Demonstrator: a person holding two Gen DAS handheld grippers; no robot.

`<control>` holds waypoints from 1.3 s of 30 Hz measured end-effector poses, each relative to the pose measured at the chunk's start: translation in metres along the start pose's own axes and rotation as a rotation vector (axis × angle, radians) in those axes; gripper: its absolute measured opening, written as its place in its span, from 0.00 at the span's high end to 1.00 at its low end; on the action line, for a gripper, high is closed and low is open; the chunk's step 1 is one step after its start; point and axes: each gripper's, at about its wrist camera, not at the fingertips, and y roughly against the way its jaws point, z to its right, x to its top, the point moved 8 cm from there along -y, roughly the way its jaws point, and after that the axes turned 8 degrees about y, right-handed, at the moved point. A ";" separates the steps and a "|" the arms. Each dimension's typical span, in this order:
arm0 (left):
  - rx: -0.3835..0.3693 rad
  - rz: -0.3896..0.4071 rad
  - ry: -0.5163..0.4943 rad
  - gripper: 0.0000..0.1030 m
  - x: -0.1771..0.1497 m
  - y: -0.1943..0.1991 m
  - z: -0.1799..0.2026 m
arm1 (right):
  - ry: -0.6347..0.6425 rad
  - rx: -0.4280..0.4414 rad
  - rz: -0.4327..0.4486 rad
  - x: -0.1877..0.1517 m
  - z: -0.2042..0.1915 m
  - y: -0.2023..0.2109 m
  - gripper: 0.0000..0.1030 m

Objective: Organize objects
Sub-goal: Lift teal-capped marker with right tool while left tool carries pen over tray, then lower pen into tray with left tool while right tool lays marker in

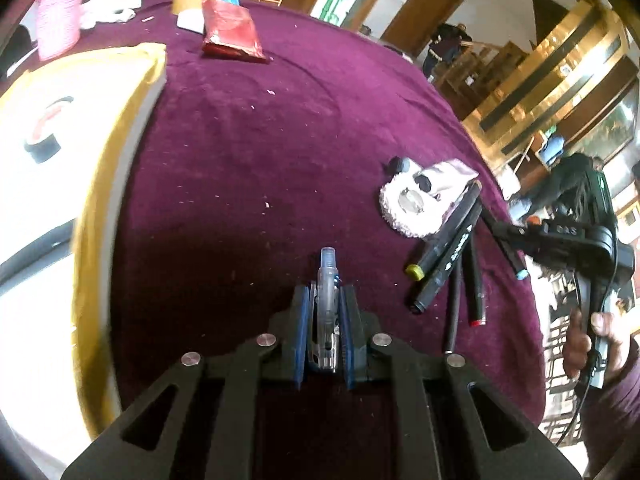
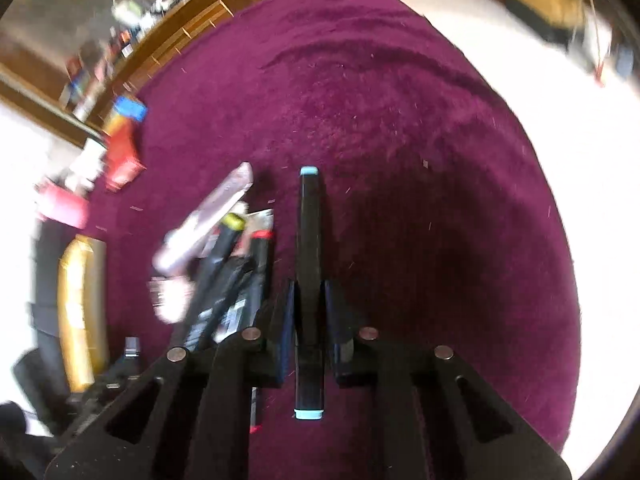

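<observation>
Now mid-sort: left claw [image 1: 325, 300] clamped on clear pen [image 1: 327, 304], right claw [image 2: 310, 300] clamped on blue-capped marker [image 2: 309, 280], both above purple surface [image 1: 260, 152]. Next: carry to tray [image 1: 60, 200], release gently; remaining markers [image 1: 444, 256] wait.

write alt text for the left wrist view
The left tool is shut on a clear pen above a purple tablecloth. To the right, black markers lie loosely piled beside a panda pouch; a red packet lies farther back.

Markers [image 1: 444, 264] lie on the table [image 1: 260, 152], beside the mask [image 1: 416, 204].
</observation>
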 end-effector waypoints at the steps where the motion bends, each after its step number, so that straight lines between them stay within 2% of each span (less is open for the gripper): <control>1: -0.006 0.010 0.008 0.89 0.001 0.006 0.000 | -0.030 0.049 0.005 -0.003 0.000 0.005 0.88; 5: -0.028 0.048 0.027 0.89 0.006 0.027 0.000 | -0.133 0.240 0.013 -0.015 -0.017 0.018 0.88; 13: -0.042 0.124 0.067 0.89 0.015 0.071 -0.016 | -0.200 0.457 -0.024 -0.033 -0.069 0.022 0.88; 18: -0.030 0.152 0.175 0.89 0.025 0.091 -0.064 | -0.216 0.604 -0.105 -0.041 -0.134 0.003 0.88; 23: 0.028 0.148 0.266 0.89 0.042 0.103 -0.126 | -0.205 0.697 -0.197 -0.040 -0.212 -0.036 0.88; 29: 0.088 0.090 0.275 0.89 0.066 0.091 -0.170 | -0.157 0.666 -0.282 -0.042 -0.295 -0.099 0.88; 35: 0.106 0.006 0.256 0.89 0.080 0.060 -0.185 | -0.086 0.543 -0.319 -0.049 -0.331 -0.142 0.87; 39: 0.114 -0.018 0.245 0.89 0.087 0.046 -0.192 | -0.030 0.462 -0.323 -0.053 -0.345 -0.163 0.87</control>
